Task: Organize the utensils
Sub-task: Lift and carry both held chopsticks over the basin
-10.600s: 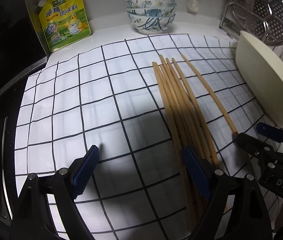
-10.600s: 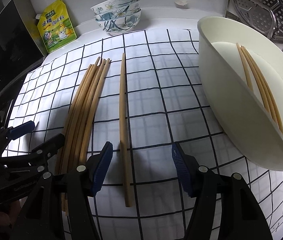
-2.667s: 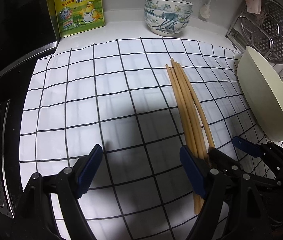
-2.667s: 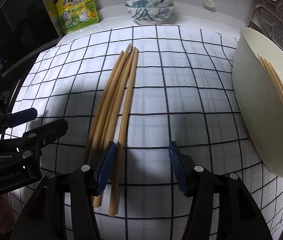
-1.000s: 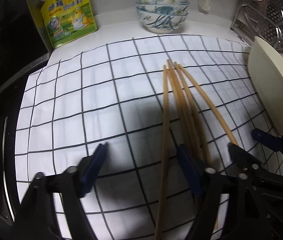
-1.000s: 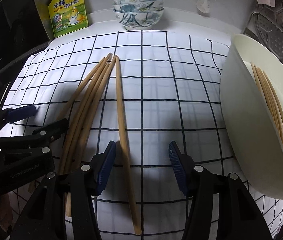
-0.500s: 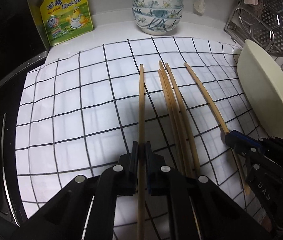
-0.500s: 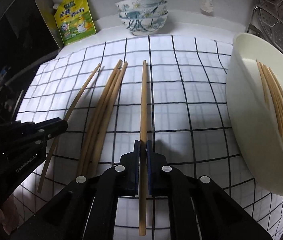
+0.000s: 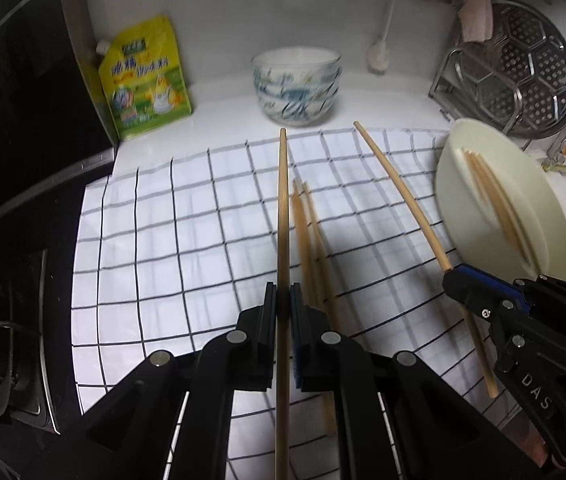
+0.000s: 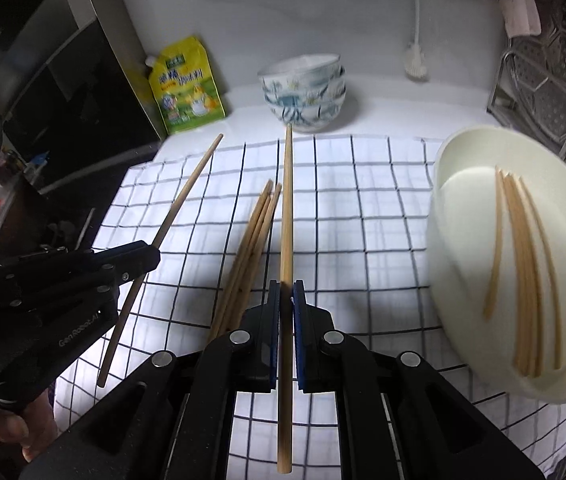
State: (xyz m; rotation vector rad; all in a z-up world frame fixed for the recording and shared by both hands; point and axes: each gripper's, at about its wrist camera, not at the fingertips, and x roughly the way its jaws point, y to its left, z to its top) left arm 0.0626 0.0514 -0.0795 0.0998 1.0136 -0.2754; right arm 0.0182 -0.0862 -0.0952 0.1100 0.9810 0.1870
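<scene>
At lower centre of each wrist view, both grippers pinch one chopstick: left gripper (image 9: 283,308) fingers clamp the left chopstick (image 9: 282,216), right gripper (image 10: 286,300) fingers clamp the right chopstick (image 10: 286,220). Loose chopsticks (image 10: 251,244) lie on the checked cloth (image 10: 363,208); more rest in the cream bowl (image 10: 463,184) at right.

Both wrist cameras sit just behind their jaws, raised above the desk and tilted down toward the far wall. Both views share the checked cloth (image 9: 187,240) (image 10: 363,216), stacked bowls (image 9: 297,88) (image 10: 303,92) and cream tray (image 9: 479,216) (image 10: 467,240).
</scene>
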